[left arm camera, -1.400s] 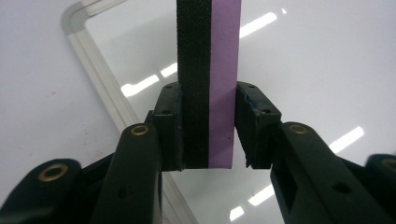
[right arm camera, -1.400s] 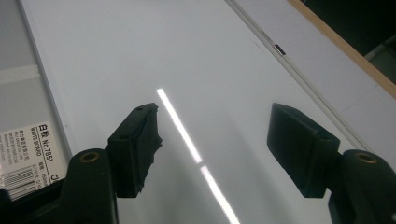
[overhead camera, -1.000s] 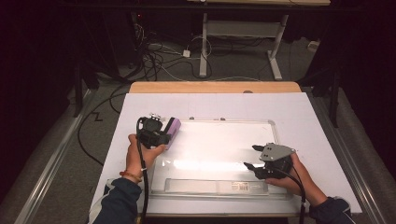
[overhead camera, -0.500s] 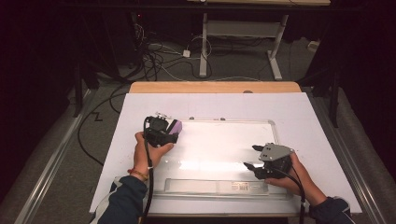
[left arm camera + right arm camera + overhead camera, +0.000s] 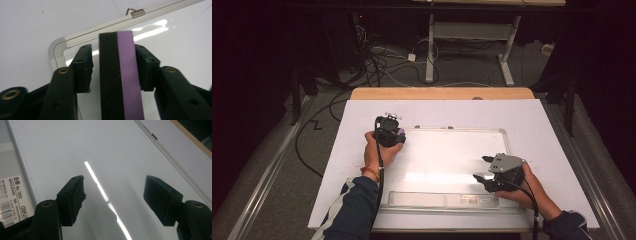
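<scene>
A whiteboard point(image 5: 447, 155) lies flat on the white-covered table. My left gripper point(image 5: 389, 132) is over the board's far left corner and points down at it. A black and purple eraser point(image 5: 117, 75) stands between its jaws. The right pad touches the purple side, while a narrow gap shows between the left pad and the black side. These jaws have just been closing on the eraser. My right gripper point(image 5: 480, 168) hovers over the board's near right part, open, with nothing between its fingers point(image 5: 72, 197).
The board's metal frame point(image 5: 56, 50) has a hanger clip point(image 5: 136, 12) on the far edge. A pen tray with a printed label point(image 5: 15, 197) runs along the near edge. A wooden table edge point(image 5: 442, 93) lies beyond, with cables point(image 5: 382, 60) on the floor behind.
My left hand has moved right onto the board's far left corner with the eraser and has tipped more downward. The right hand has stayed still.
</scene>
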The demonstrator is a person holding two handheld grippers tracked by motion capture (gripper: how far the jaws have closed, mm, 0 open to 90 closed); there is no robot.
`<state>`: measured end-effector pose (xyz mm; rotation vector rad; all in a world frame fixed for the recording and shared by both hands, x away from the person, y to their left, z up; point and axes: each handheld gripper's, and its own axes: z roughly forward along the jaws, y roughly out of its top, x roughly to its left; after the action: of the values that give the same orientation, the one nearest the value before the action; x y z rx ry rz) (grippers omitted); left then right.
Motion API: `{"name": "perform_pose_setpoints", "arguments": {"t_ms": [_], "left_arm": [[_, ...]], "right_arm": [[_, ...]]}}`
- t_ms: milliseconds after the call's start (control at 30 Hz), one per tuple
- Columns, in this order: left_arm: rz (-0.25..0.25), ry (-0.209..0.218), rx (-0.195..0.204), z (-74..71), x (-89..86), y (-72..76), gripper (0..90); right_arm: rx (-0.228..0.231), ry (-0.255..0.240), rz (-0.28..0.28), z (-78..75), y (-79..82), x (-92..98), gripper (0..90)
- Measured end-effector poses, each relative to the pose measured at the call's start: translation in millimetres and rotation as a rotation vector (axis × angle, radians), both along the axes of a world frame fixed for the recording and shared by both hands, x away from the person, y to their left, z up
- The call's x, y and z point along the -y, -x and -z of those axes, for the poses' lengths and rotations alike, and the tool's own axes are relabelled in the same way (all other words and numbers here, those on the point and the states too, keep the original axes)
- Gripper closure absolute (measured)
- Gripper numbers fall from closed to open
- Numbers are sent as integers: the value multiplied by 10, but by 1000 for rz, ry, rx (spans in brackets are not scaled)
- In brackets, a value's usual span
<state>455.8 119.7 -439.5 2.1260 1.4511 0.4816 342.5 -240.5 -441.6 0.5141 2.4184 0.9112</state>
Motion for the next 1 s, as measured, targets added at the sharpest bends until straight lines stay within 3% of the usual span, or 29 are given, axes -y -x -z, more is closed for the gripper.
{"name": "perform_pose_setpoints", "arguments": {"t_ms": [267,500,633,767,900,1000], "left_arm": [[-36,23,-3,6,-149,-84,578],[-82,18,6,10,-178,-133,577],[-92,36,6,15,-205,-151,545],[-70,73,32,-29,-252,-108,475],[-4,105,115,-145,-302,32,355],[81,132,178,-198,-331,207,263]], "right_arm": [[4,0,0,-11,4,1,335],[7,-7,-1,-21,7,5,335],[13,-10,-2,-31,14,8,334],[21,-20,-5,-55,31,22,330],[44,-48,8,-114,69,69,328],[61,-79,33,-162,116,149,325]]}}
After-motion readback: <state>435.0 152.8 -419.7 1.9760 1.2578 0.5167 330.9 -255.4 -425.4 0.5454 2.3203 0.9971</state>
